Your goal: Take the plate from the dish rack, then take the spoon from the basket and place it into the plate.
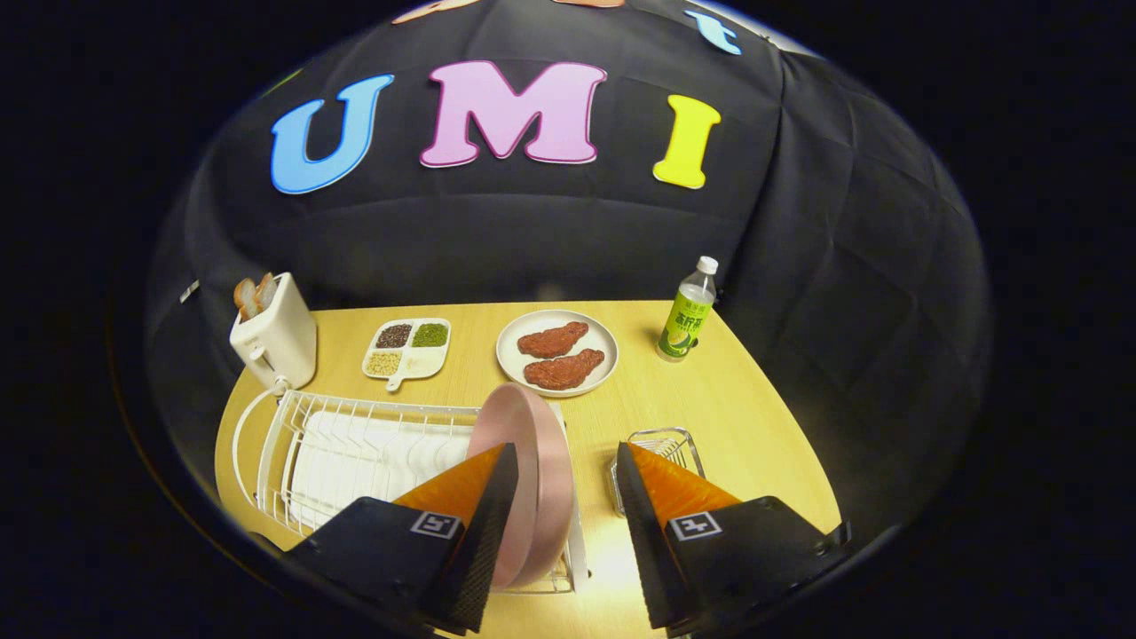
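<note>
A pink plate [532, 470] stands on edge at the right end of the white wire dish rack [355, 444]. My gripper [564, 461] is open. Its left finger [484, 497] overlaps the plate's face, while the right finger [652, 506] is apart from the plate, to its right. The plate's rim lies between the fingers, near the left one. A small wire basket [661, 444] sits on the wooden table just behind the right finger, partly hidden by it. I cannot make out a spoon in it.
Beyond the rack, a white toaster [277, 342] holding bread stands on the left. A divided dish of grains [406, 348], a white plate with two meat pieces [557, 353] and a green-labelled bottle [686, 311] line the table's back.
</note>
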